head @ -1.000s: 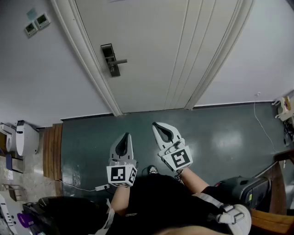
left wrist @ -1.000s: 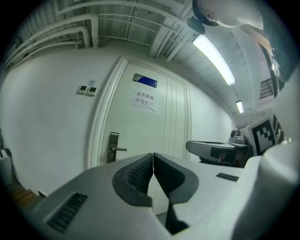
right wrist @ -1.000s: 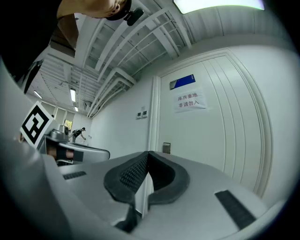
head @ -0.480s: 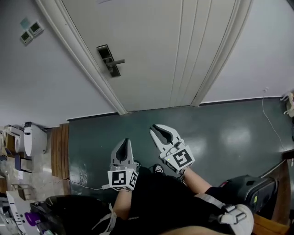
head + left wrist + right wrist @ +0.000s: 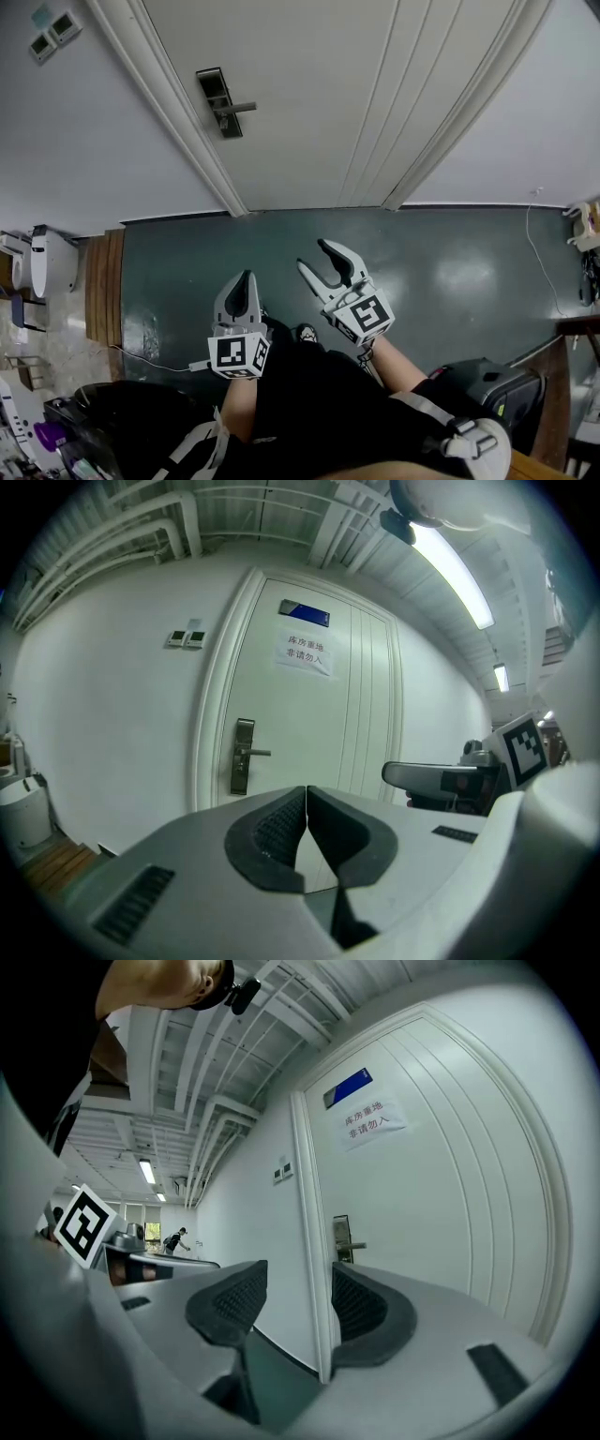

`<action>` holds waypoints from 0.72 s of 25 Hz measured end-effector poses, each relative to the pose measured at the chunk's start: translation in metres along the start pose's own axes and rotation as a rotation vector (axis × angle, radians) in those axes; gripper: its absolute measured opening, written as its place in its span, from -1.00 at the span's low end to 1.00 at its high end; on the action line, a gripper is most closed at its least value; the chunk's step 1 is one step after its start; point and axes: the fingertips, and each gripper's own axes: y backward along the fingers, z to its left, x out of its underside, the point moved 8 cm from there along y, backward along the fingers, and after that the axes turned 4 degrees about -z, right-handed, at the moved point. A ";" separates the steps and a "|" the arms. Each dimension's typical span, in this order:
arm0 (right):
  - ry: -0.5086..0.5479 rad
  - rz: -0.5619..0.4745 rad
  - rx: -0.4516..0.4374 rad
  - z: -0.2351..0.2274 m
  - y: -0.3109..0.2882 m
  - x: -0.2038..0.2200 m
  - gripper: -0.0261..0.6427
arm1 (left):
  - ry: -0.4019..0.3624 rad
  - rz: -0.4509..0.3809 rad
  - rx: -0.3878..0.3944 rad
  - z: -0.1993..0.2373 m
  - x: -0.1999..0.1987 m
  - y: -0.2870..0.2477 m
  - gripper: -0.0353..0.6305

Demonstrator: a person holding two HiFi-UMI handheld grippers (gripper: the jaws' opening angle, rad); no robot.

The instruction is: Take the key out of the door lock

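The white plastic left claw (image 5: 247, 275) is held low in front of the body on a bare forearm (image 5: 236, 412). Its dark-padded jaws are pressed together with nothing between them. The matching right claw (image 5: 315, 255) is held just beside it, and its jaws have just been opened wide and are empty.
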 end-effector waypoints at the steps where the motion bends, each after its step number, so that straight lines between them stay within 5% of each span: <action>1: 0.009 0.001 -0.005 0.000 -0.006 0.000 -0.28 | 0.004 -0.001 -0.007 0.005 0.000 -0.001 -0.82; 18: -0.047 0.026 -0.034 0.013 -0.161 0.004 -0.28 | 0.029 -0.004 -0.035 0.145 -0.019 -0.054 -0.82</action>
